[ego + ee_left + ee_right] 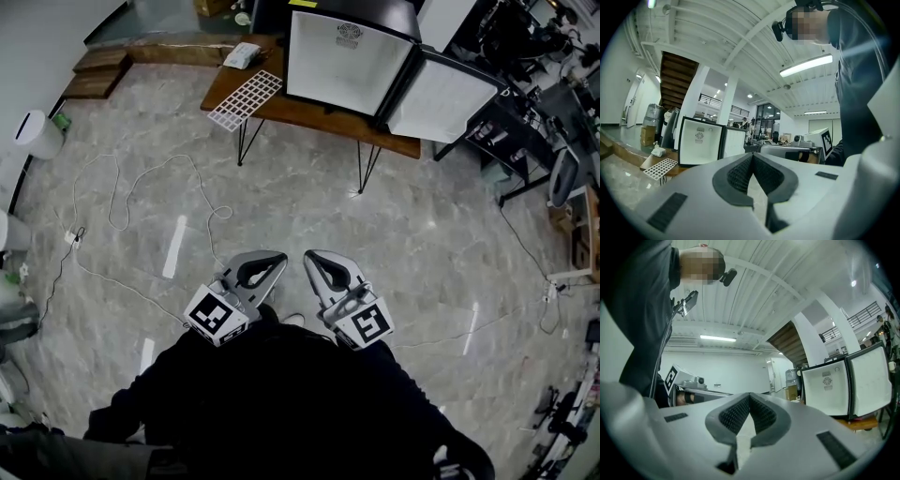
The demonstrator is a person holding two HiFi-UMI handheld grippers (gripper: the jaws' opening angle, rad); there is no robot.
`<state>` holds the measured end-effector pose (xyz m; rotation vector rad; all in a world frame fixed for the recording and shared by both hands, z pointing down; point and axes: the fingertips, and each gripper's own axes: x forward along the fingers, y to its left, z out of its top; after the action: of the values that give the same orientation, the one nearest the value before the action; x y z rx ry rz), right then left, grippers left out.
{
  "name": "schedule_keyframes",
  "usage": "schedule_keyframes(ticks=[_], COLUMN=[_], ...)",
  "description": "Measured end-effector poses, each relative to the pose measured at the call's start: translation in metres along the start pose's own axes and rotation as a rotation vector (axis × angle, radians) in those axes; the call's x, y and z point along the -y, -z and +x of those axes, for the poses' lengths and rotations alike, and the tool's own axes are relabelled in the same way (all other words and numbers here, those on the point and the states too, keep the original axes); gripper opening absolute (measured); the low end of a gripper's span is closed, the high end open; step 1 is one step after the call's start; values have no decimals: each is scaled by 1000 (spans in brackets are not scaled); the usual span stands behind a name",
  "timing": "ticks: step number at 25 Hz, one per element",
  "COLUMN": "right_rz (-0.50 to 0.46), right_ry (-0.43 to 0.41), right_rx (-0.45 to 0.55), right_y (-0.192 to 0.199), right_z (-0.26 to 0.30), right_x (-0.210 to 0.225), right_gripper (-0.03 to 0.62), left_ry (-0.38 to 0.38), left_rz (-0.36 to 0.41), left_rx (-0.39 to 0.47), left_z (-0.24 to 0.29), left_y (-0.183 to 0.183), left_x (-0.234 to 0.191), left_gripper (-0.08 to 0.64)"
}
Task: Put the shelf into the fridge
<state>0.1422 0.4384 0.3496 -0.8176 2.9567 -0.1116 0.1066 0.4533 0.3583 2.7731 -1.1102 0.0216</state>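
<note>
The small black fridge (347, 61) stands open on a wooden table (309, 114), showing a bare white inside, with its door (441, 98) swung to the right. The white wire shelf (246, 99) lies flat on the table's left end, partly over the edge. Both grippers are held low near the person's body, far from the table. My left gripper (278, 258) and right gripper (311, 258) are shut with nothing between the jaws. In the left gripper view the fridge (699, 140) and shelf (661, 168) lie far off beyond the shut gripper (752, 155). The right gripper (749, 395) is shut, with the fridge (827, 385) at its right.
A white cable (122, 202) loops over the marble floor between me and the table. A small white box (243, 54) sits on the table's back left corner. Wooden steps (98, 73) lie at the far left, and dark chairs and equipment (525, 122) crowd the right side.
</note>
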Motion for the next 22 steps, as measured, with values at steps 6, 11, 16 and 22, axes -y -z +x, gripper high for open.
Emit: schedule_keyframes(ticks=[6, 11, 16, 22], right_rz=[17, 18, 27, 59], right_ry=[-25, -37, -41, -31], right_rx=[0, -46, -56, -51], right_y=[-3, 1, 2, 5], right_z=[58, 117, 174, 227], right_x=[34, 62, 86, 123], right_gripper=[6, 6, 6, 6], left_ry=[2, -24, -54, -87], left_rz=[19, -20, -59, -65], left_rx=[8, 30, 55, 60], left_z=[32, 46, 48, 62], left_y=[-6, -17, -24, -27], left_x=[-68, -139, -203, -260], left_gripper=[5, 5, 5, 5])
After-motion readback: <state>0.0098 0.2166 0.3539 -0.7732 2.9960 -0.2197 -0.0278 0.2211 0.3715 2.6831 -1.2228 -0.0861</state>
